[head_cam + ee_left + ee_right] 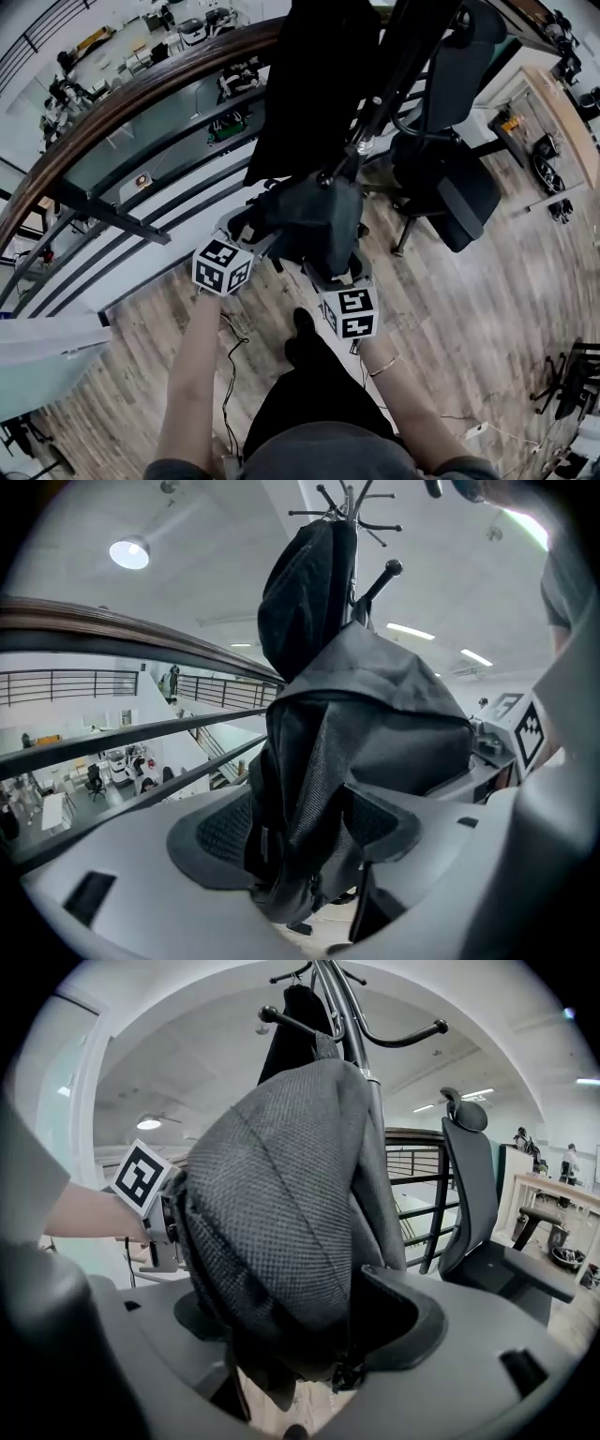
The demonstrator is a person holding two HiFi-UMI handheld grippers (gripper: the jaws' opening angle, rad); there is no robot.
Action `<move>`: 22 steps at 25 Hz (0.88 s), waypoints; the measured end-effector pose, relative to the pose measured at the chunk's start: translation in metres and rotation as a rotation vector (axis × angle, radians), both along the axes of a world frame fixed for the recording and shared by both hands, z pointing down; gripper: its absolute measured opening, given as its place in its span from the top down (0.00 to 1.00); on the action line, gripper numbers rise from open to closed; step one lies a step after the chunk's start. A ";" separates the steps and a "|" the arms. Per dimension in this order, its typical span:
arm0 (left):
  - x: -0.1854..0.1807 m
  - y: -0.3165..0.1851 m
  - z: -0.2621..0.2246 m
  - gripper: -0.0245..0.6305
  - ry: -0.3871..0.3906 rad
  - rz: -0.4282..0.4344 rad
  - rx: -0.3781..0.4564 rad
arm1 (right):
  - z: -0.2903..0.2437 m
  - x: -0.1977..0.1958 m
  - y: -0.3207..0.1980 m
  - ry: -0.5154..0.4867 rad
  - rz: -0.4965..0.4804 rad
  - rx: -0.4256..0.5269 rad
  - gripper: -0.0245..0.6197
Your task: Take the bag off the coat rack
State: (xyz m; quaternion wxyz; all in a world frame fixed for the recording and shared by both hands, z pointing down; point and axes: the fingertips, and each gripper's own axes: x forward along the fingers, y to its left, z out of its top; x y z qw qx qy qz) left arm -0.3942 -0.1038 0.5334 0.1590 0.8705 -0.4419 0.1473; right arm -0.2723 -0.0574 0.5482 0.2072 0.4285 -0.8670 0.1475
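Note:
A dark grey bag [314, 220] hangs low on the black coat rack [375, 122], below a black coat [300, 94]. My left gripper [255, 223] holds the bag's left side, and in the left gripper view the fabric [375, 733] is squeezed between the pads of the gripper [300, 841]. My right gripper [328, 274] comes from below. In the right gripper view the bag's lower corner [281, 1204] fills the gap of that gripper [300, 1326] and lies against both pads. The bag's strap is hidden.
A wooden-topped railing [141, 94] with dark bars runs right behind the rack, with a drop to a lower floor beyond. A black office chair [450, 178] stands just right of the rack. My legs and the wood floor [469, 319] are below.

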 end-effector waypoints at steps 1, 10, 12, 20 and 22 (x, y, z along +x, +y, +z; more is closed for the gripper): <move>0.003 -0.001 0.000 0.50 0.006 0.017 0.000 | 0.000 0.000 -0.002 -0.001 0.004 0.000 0.40; 0.040 0.002 0.006 0.52 0.021 0.094 -0.010 | 0.000 0.005 -0.005 -0.010 0.023 -0.001 0.54; 0.045 0.008 0.010 0.58 0.017 0.102 -0.022 | 0.000 0.011 -0.007 -0.011 0.040 0.003 0.56; 0.066 0.031 0.013 0.81 0.063 0.075 -0.022 | -0.002 0.027 -0.005 0.000 0.032 0.029 0.73; 0.072 0.037 0.010 0.86 0.081 0.054 -0.026 | -0.007 0.027 -0.003 0.004 0.043 0.044 0.79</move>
